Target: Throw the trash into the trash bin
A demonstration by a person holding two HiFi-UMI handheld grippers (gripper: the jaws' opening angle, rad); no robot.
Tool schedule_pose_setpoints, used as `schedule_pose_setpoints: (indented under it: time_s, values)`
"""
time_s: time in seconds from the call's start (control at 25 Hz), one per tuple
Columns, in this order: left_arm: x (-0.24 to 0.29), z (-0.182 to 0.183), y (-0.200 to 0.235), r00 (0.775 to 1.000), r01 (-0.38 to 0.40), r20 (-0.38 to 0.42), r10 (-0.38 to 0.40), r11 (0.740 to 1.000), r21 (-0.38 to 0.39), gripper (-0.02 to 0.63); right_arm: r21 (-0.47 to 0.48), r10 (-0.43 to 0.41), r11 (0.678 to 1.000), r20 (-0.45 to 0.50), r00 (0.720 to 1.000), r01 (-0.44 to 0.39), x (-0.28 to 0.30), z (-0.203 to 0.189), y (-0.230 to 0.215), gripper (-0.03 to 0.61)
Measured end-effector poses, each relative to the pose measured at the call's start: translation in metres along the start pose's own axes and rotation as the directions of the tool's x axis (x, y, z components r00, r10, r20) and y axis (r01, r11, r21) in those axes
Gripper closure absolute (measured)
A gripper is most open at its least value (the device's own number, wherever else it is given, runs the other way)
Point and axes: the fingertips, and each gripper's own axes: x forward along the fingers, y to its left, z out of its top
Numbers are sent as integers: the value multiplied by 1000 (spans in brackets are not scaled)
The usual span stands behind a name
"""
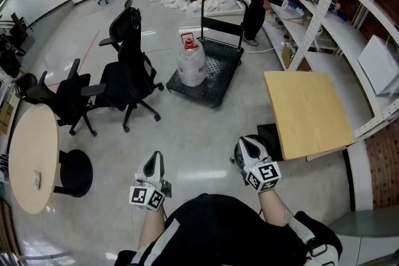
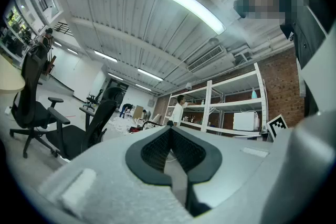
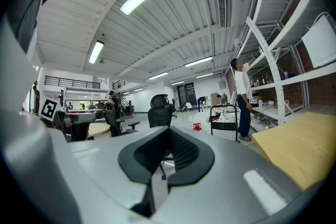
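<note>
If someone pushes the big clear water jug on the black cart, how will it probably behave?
The water jug stands upright, tall with a narrow red-capped neck, so a high push may tip it. Its clear plastic looks smooth, probably slippery. The cart under it, a platform type with a handle, might roll too.

No words, brands or numbers read anywhere; cubes on the left claw [image 1: 155, 157] and right claw [image 1: 245, 142] carry only square patterned markers.
</note>
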Motion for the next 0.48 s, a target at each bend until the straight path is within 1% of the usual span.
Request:
schedule_pose_setpoints:
  time_s: [0.24, 0.48]
  values:
    - [1, -8, -2, 1000, 0, -10, 0, 1000, -11, 614, -16, 14, 1000, -4, 1000, -15, -1, -3, 2, 574]
    - [7, -11, -5, 1000, 3, -8, -3, 1000, -18, 614, -12, 5, 1000, -4, 1000, -5, -4, -5, -6, 574]
